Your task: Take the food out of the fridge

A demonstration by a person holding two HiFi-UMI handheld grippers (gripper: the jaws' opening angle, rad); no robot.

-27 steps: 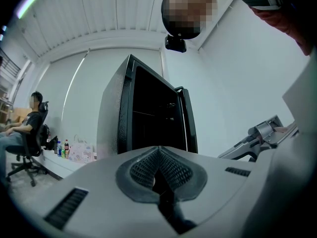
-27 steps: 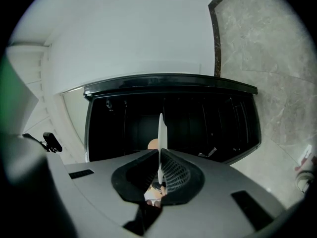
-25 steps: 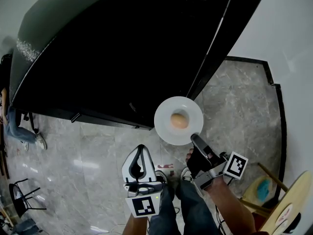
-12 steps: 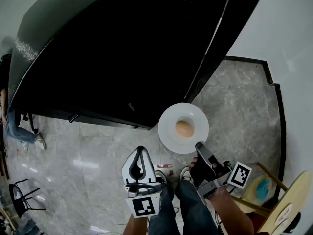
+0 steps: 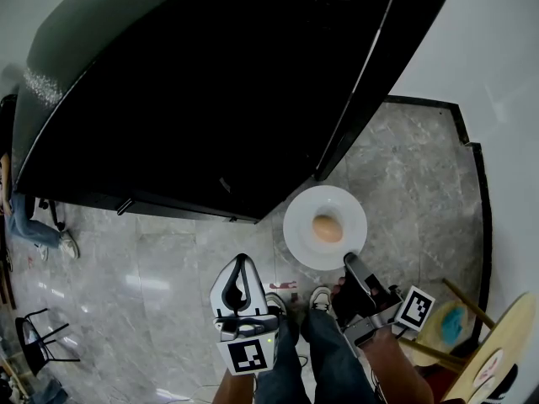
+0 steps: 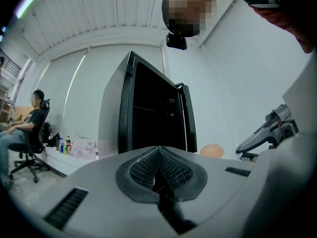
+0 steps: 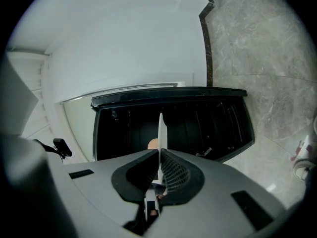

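Note:
A white plate (image 5: 305, 238) carries one orange-brown round piece of food (image 5: 327, 228). It hangs over the marble floor just in front of the black fridge (image 5: 210, 91). My right gripper (image 5: 352, 266) is shut on the plate's near rim. In the right gripper view the plate (image 7: 161, 133) shows edge-on between the jaws, with the food (image 7: 153, 144) peeking out to its left. My left gripper (image 5: 242, 266) is shut and holds nothing, low beside my legs. The left gripper view shows the fridge (image 6: 148, 115) with its door open, and the food (image 6: 212, 150) at the right.
A wooden chair (image 5: 497, 356) stands at the lower right of the head view. A dark chair (image 5: 40, 335) sits at the lower left. A seated person (image 6: 25, 128) and several bottles (image 6: 64, 145) along the wall appear in the left gripper view. A white wall (image 5: 497, 66) bounds the right side.
My right gripper has drawn the plate with the food down and to the right, away from the fridge. The left gripper has stayed about where it was.

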